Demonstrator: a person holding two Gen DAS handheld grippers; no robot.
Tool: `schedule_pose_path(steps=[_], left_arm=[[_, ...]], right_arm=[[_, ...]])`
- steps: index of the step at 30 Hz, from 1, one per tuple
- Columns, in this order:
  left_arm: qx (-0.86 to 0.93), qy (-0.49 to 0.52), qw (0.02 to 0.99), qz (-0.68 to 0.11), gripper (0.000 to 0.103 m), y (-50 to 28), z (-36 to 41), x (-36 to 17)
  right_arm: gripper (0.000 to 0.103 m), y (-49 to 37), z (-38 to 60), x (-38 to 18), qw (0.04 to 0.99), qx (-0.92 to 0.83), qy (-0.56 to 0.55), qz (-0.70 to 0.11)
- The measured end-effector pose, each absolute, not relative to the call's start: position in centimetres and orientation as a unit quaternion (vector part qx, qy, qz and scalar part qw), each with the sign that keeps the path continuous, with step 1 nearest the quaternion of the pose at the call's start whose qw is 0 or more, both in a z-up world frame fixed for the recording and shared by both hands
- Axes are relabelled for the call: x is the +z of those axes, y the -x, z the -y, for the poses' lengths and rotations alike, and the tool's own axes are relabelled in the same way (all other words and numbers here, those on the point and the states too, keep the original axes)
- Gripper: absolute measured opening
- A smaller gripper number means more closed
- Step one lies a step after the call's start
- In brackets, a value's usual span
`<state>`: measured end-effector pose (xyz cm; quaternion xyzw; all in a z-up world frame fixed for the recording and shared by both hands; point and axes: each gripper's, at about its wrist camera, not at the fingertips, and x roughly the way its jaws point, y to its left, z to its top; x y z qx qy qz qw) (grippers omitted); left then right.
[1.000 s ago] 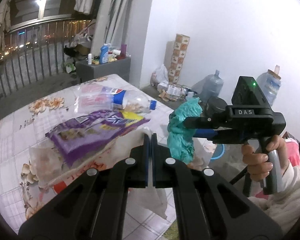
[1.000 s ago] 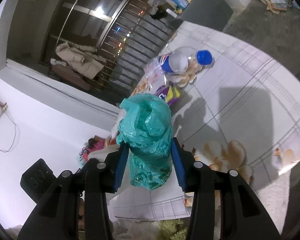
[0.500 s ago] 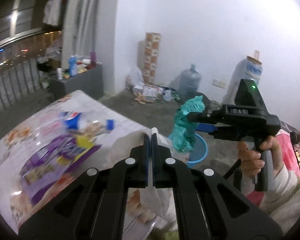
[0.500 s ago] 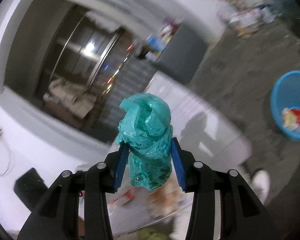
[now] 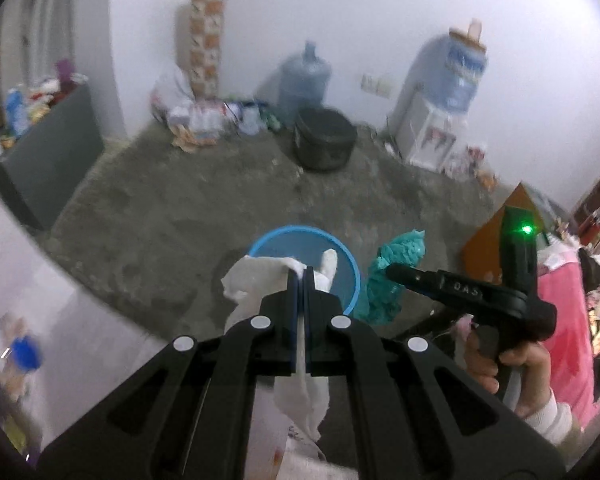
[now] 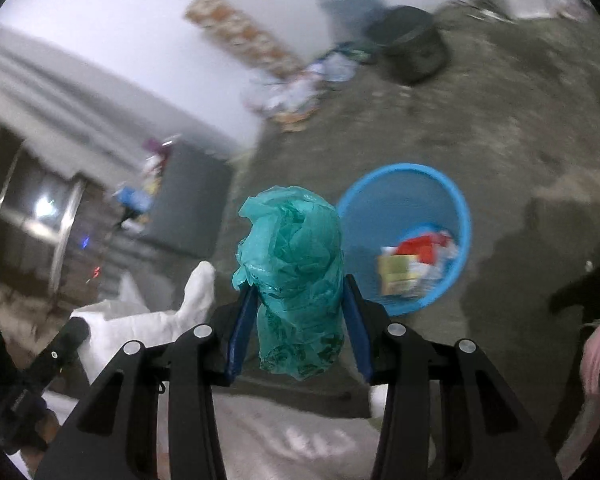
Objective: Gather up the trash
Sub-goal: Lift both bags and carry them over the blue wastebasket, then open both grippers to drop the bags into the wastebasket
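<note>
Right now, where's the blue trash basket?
The blue basket sits on the grey floor, just right of the green bag in the right wrist view; in the left wrist view it lies directly behind the white tissue.

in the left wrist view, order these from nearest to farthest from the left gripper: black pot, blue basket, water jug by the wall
1. blue basket, on the floor just beyond the left gripper, partly behind its white tissue.
2. black pot, further back, centre-right on the floor.
3. water jug, farthest, against the wall just behind the pot.
</note>
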<state>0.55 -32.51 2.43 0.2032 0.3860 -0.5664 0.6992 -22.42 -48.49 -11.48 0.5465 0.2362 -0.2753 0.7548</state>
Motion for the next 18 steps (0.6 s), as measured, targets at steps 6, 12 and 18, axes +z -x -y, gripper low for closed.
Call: schedule_pose_path(steps=[6,12,18], left_arm=[[-0.563,-0.245,0.677,-0.406,0.001,-1.2,41.9,-3.3],[-0.538,-0.279,0.665,-0.436,0.036,-2.4,47.8,-10.0],[-0.528,-0.267,0.676,-0.44,0.045,-2.9,46.5,-10.0]], right_arm=[[0.043,21.2,52.3,-16.9,0.713,-0.316,-0.567,-0.266],[0.07,19.3,55.3,-23.5,0.684,-0.353,-0.546,-0.332],[0.07,20.6,55.0,-24.5,0.671,-0.365,-0.56,-0.322]])
